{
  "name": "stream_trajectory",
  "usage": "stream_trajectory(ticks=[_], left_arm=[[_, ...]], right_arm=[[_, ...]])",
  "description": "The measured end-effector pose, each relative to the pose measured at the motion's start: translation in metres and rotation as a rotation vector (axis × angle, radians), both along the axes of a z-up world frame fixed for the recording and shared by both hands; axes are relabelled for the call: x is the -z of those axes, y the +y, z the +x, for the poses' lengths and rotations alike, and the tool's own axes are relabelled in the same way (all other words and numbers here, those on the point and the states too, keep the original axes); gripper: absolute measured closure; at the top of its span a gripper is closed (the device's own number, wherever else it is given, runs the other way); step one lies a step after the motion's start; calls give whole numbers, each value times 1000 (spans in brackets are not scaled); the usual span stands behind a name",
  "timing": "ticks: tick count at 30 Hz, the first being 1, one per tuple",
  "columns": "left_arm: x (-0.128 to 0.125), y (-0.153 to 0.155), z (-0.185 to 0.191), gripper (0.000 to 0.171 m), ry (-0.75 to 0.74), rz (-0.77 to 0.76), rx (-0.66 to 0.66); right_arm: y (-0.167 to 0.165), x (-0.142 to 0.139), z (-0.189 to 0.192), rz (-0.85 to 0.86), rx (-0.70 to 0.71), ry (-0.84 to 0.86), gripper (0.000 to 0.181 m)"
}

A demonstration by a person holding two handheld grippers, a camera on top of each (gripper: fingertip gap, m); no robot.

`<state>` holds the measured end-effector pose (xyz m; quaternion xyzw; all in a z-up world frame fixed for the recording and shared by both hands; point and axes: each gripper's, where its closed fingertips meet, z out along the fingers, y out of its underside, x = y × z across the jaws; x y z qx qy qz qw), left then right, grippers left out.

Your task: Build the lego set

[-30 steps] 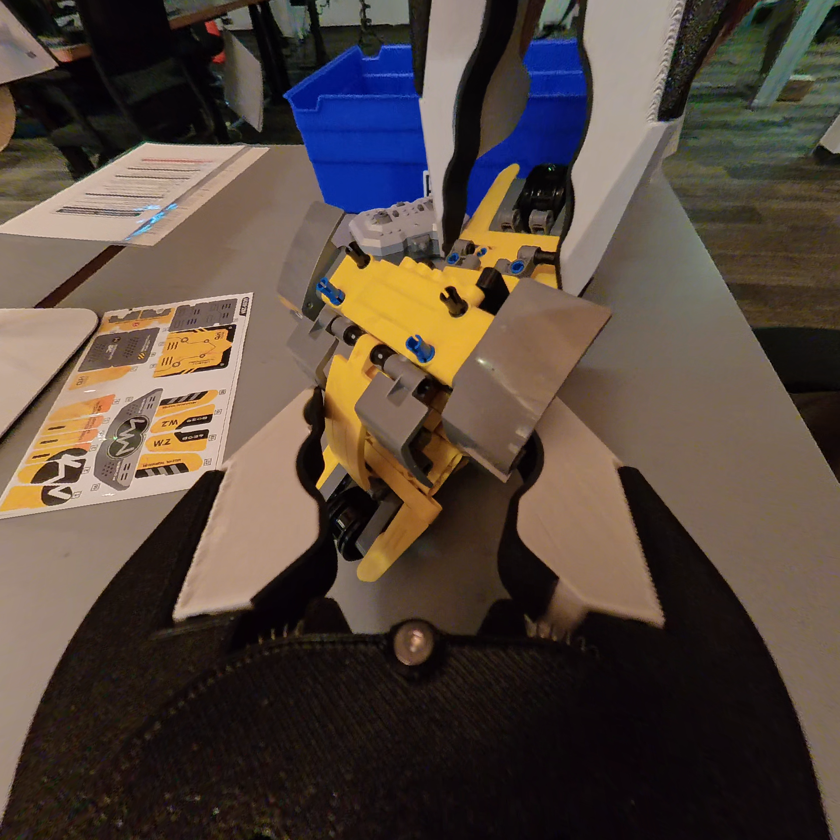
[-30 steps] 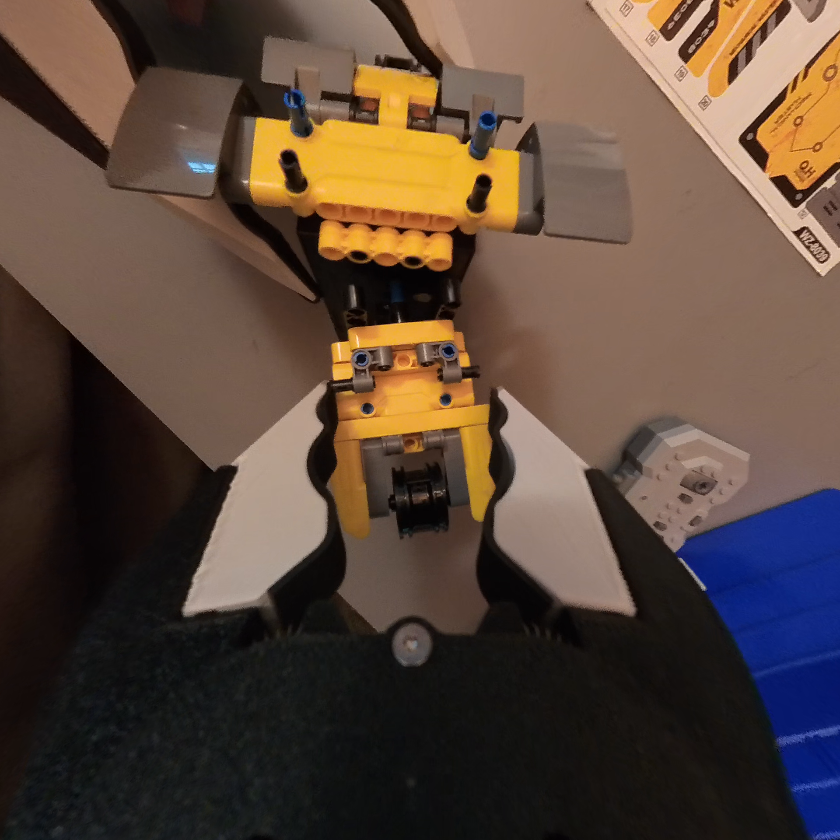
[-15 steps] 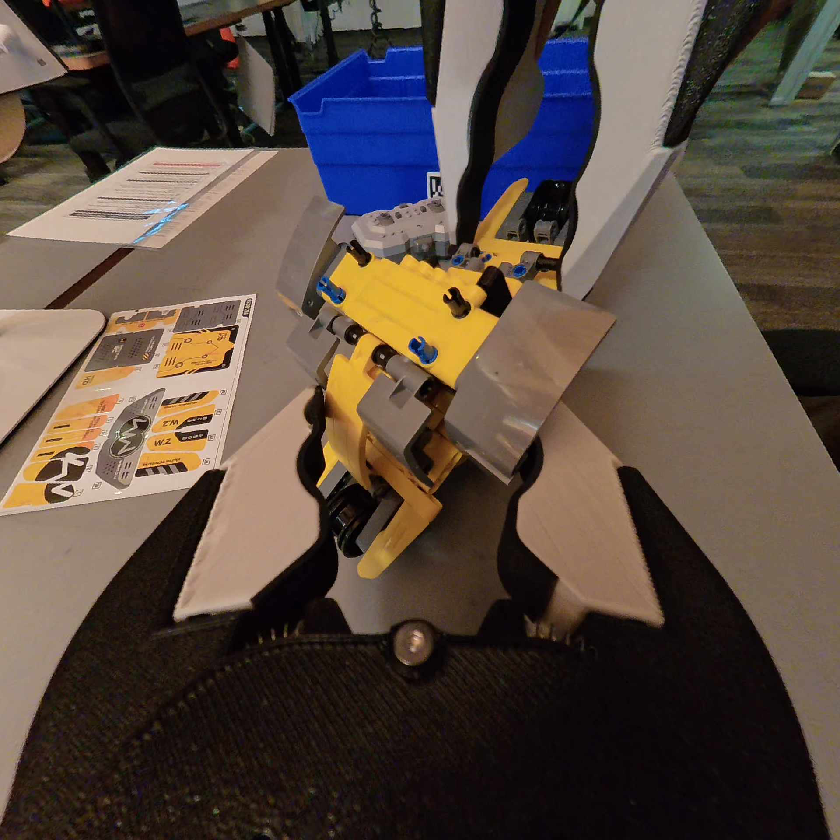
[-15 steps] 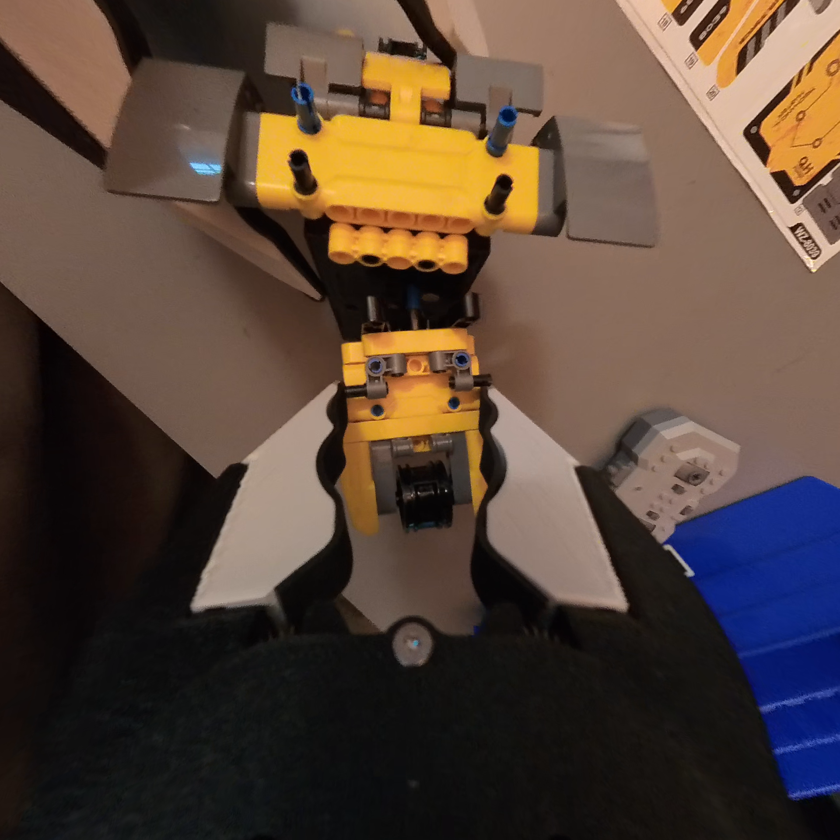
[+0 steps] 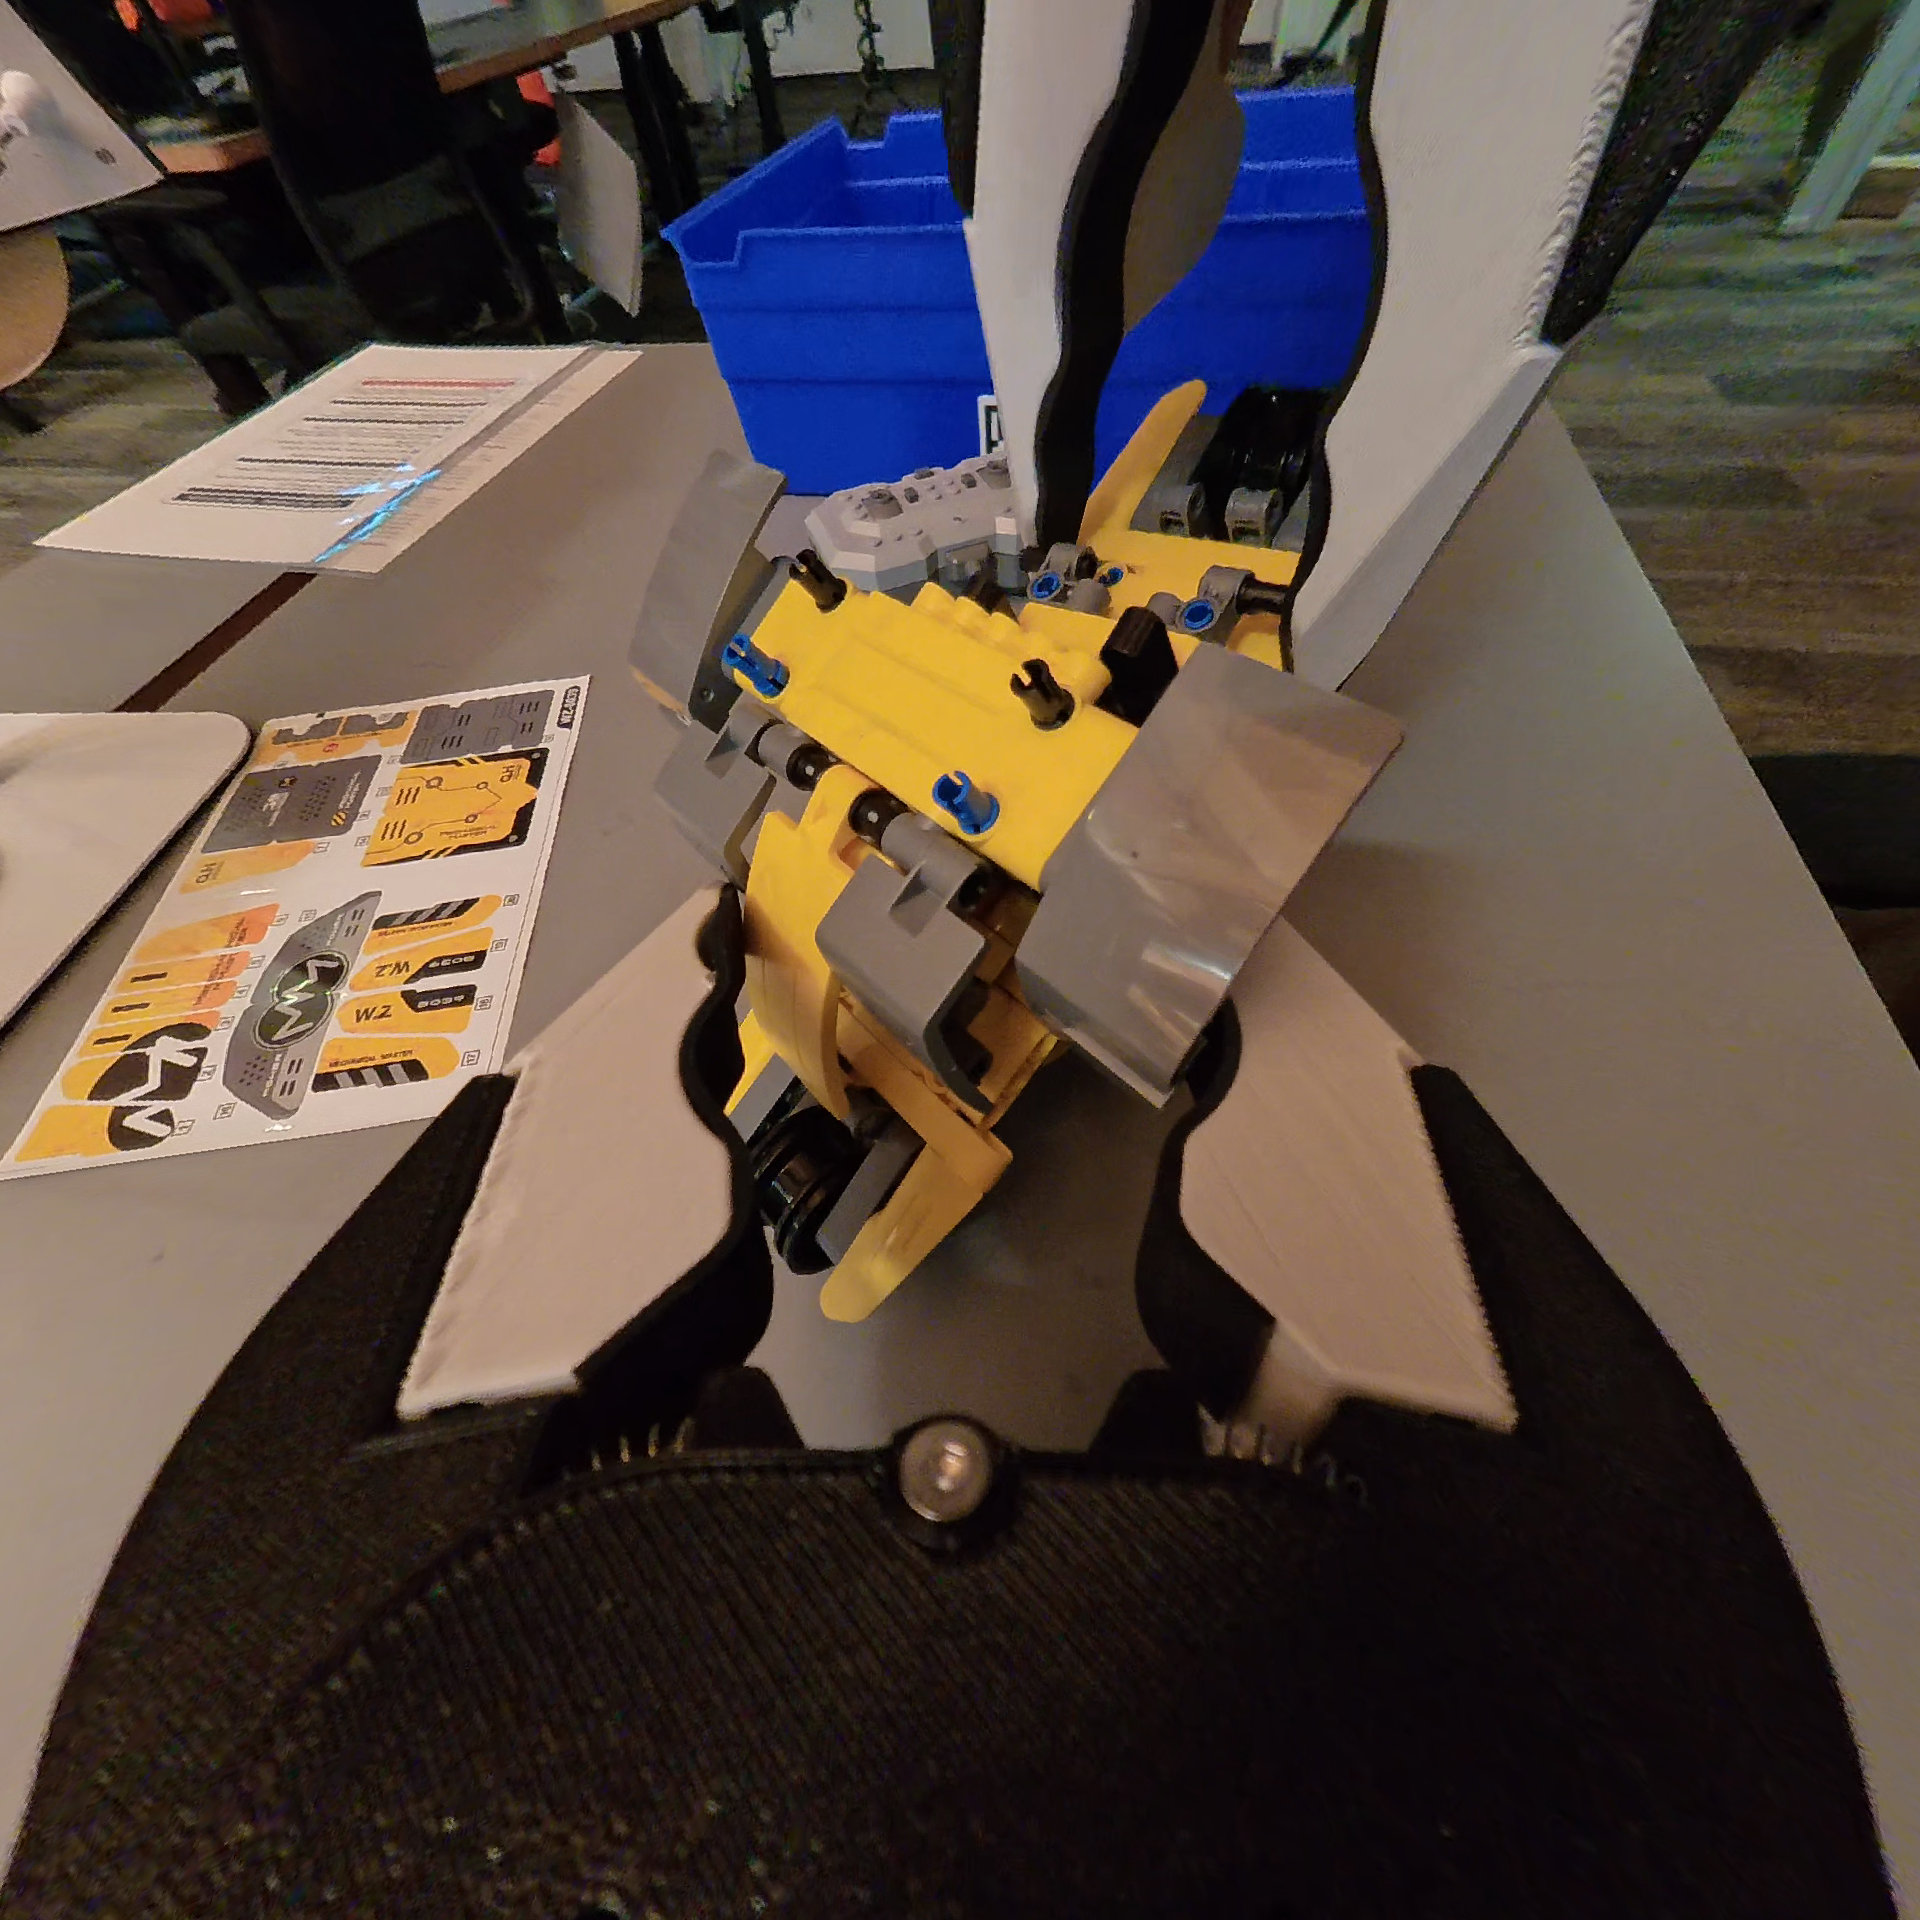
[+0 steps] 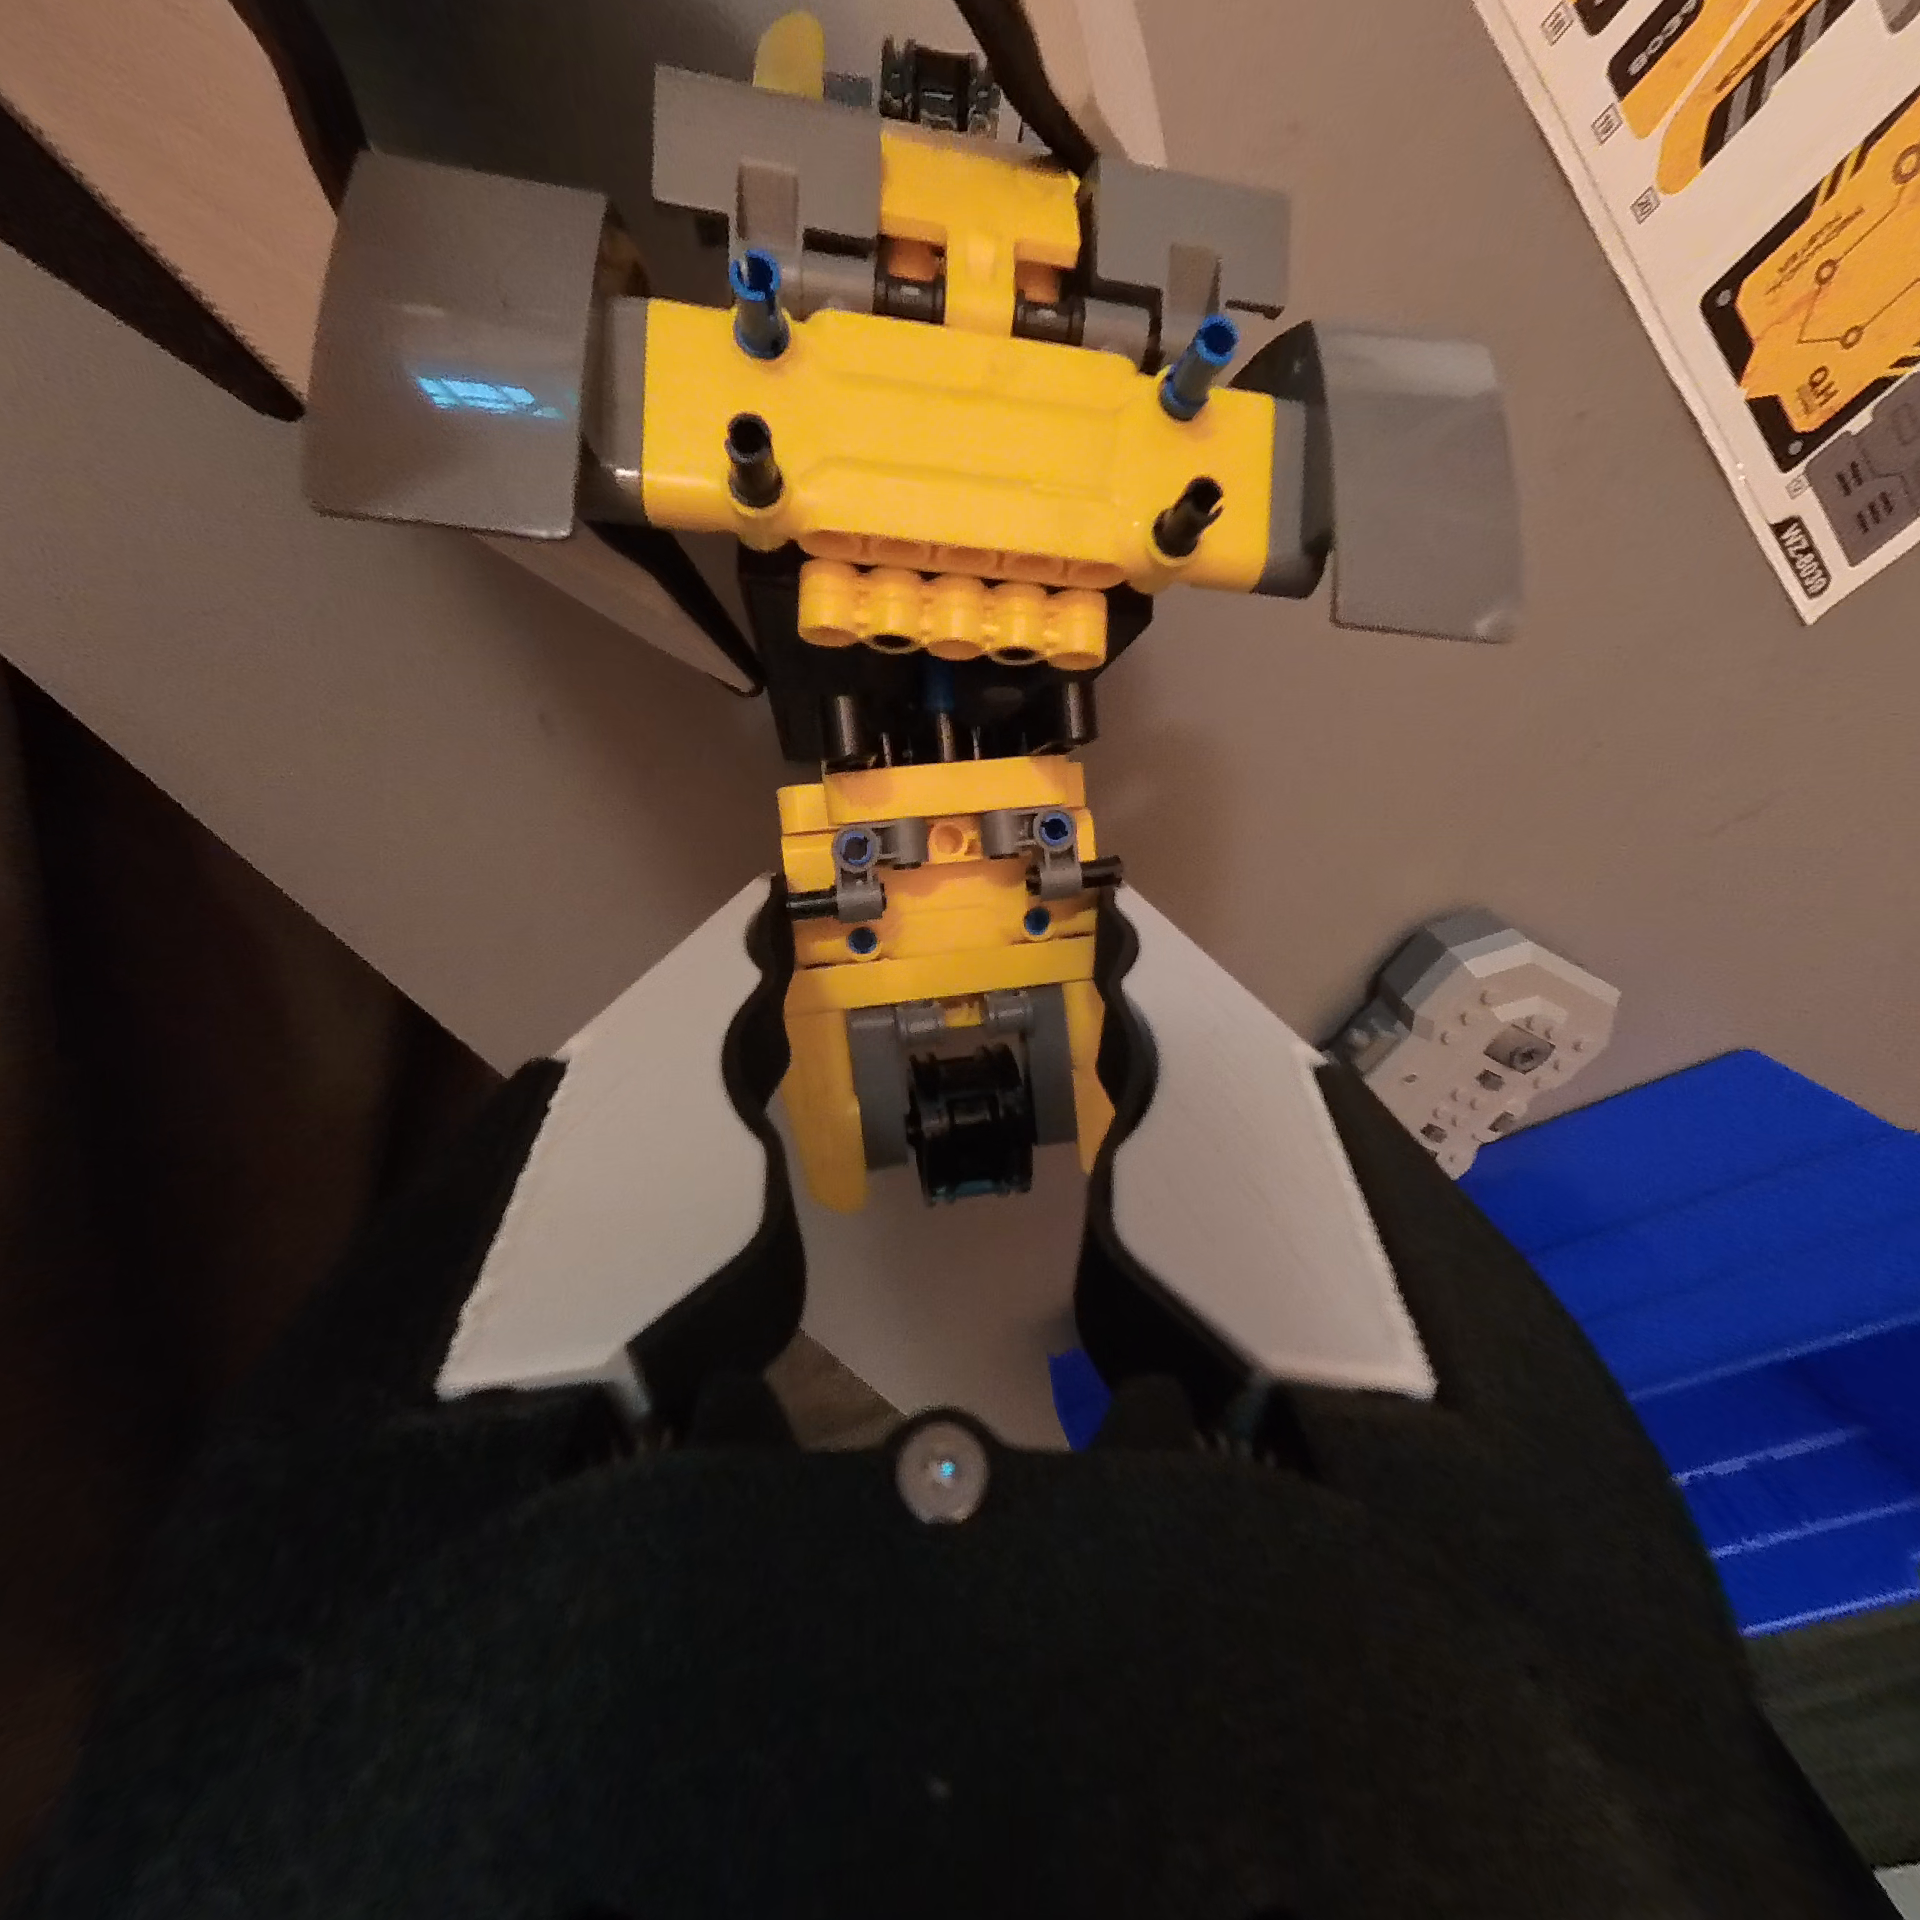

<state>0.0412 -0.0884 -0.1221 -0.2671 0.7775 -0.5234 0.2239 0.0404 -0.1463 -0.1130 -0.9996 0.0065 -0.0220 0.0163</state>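
Observation:
A yellow and grey brick model (image 5: 935, 748) with grey side panels and blue pins is held between both grippers above the grey table (image 5: 1558, 1039). My left gripper (image 5: 977, 966) is shut on its near end, by a small black wheel; one finger presses the yellow part and the other sits under a grey panel. My right gripper (image 5: 1174, 540) comes down from above onto the far end. In the right wrist view my right gripper (image 6: 945, 914) is shut on the narrow yellow end of the model (image 6: 956, 447). The left gripper's fingers (image 6: 114, 125) show behind it.
A blue bin (image 5: 831, 312) stands at the table's far end; it also shows in the right wrist view (image 6: 1714, 1351). A grey brick block (image 6: 1496, 1049) lies beside it. A sticker sheet (image 5: 312, 914), a printed paper (image 5: 353, 447) and a white pad (image 5: 83, 810) lie to the left. The left gripper is farther from the grey brick block (image 6: 1496, 1049), some 20 centimetres, than the right, some 15 centimetres. It turns up in the left wrist view (image 5: 891, 510) as well.
My right gripper's fingers have closed a little onto the model's narrow yellow end. The left gripper's hold looks the same; the model has barely moved.

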Motion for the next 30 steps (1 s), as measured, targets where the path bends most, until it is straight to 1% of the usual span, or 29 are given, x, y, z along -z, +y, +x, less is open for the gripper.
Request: stream_trajectory(ticks=[6,15,21,30], left_arm=[[0,0,0,91,-10,10,-6],[0,0,0,91,-21,21,-9],[0,1,0,91,-14,14,-14],[0,1,0,91,-14,6,-15]], right_arm=[[-1,-3,0,-61,4,9,123],[-2,-3,-2,-148,21,83,123],[-3,-6,0,-267,-7,51,123],[-4,-4,1,-277,6,13,123]])
